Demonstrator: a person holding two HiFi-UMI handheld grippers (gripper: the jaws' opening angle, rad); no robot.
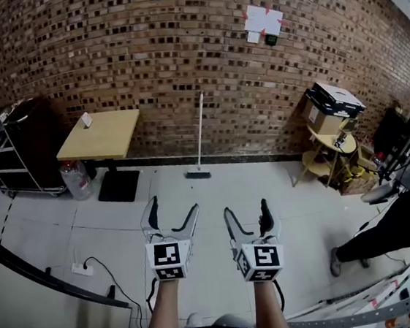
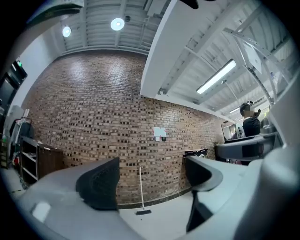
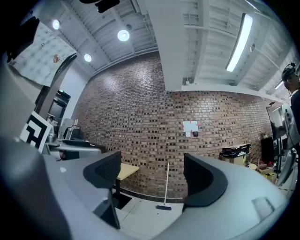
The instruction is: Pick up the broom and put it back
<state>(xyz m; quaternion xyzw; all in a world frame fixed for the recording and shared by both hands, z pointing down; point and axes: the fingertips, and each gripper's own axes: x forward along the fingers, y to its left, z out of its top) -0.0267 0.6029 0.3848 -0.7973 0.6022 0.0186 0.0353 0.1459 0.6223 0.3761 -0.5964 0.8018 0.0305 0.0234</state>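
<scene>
Evidently the approach comes first: the pale-handled, dark-headed broom (image 1: 199,134) leans on the red brick wall (image 1: 141,56) at twelve o'clock, well apart from the left tongs (image 1: 173,209) and right tongs (image 1: 247,213), both gaping wide and empty. The next move calls for walking up and closing on the handle.

A brown brick wall (image 1: 179,67) meets a pale tiled floor (image 1: 266,182). A light wooden bench (image 1: 102,134) stands against it, with a dark shelf cart (image 1: 13,156) further left. White paper (image 1: 262,21) hangs high on the bricks; round ceiling lamps (image 2: 117,23) and a tube light (image 2: 216,77) glow overhead
</scene>
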